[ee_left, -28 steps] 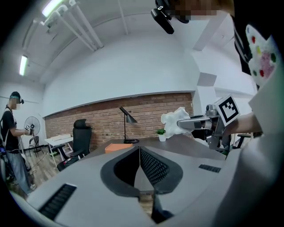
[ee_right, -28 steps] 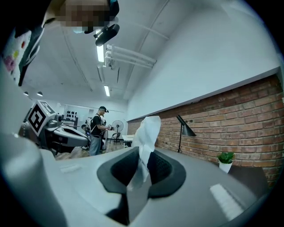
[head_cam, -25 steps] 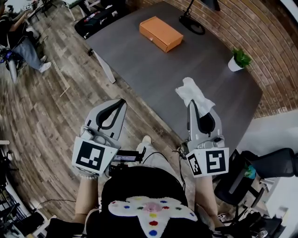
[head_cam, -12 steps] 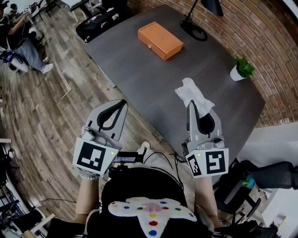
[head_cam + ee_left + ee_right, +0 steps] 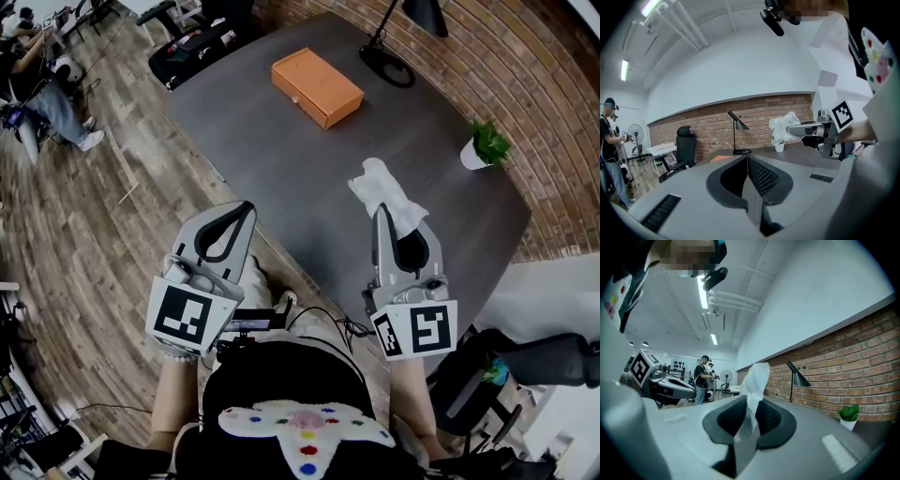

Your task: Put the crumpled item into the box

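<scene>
— Starting with the biggest thing, what is laid out below?

— A dark grey table (image 5: 309,159) on a wooden floor (image 5: 84,225), with a brick wall (image 5: 525,84) along its far side.

— And the two tools?

— The left gripper (image 5: 246,206) hangs off the table's near edge, over the floor. In its own view the jaws lie together, the ribbed pads meeting along one line, with nothing between them. The right gripper (image 5: 380,210) is held above the near part of the table, beside the left one and apart from it.

— How wide is the right one?

— Nearly together. Its pads are clamped on a thin fold of the crumpled item (image 5: 382,190), so only that slim gap remains.

— Where is the box?

— The orange box (image 5: 317,87) sits on the far part of the table with its lid down, well apart from both grippers. A black desk lamp (image 5: 389,64) stands just beyond it.

— Tell me more about the crumpled item.

— It is a white tissue. Its lower end is pinched deep between the right jaws, and the rest sticks out past the tips as a loose tuft, clear of the tabletop.

— Anything smaller?

— A little green plant in a white pot (image 5: 483,148), near the table's right edge.
</scene>
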The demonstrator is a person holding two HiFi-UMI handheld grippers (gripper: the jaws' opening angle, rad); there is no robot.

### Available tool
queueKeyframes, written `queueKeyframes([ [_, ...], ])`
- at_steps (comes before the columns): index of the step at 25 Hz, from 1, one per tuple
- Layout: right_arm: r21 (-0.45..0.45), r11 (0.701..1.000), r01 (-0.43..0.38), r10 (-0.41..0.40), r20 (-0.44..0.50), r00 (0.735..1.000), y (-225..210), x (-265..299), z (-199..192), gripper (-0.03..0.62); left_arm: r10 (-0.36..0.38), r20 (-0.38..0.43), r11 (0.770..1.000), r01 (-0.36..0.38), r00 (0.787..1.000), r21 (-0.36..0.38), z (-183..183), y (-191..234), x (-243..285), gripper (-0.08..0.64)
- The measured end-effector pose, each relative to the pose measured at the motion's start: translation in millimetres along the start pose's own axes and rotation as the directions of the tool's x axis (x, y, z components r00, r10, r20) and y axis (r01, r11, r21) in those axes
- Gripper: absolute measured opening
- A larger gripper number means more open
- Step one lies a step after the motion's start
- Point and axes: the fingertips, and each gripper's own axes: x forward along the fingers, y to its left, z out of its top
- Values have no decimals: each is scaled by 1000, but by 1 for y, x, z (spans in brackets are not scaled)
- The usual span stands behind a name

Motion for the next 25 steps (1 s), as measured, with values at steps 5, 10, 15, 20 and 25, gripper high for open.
queueKeyframes([
  [5,-5,1000,14,-14,1,1000,-8,14,-3,51,-14,-3,1000,14,1000,2,-3,9,15,11],
  [10,-7,1000,24,-24,-10,1000,-9,35,-9,51,-28,1,1000,28,1000,2,-4,27,32,11],
  [15,1,999,43,-43,-23,999,-16,64,-14,51,-49,-7,999,49,999,7,-3,49,55,11],
  [20,15,997,78,-77,-42,996,-26,95,-22,51,-83,-17,996,84,996,11,-3,74,80,11],
  [25,18,995,102,-101,-69,993,-29,125,-30,51,-119,-36,993,119,992,0,-7,99,105,11],
])
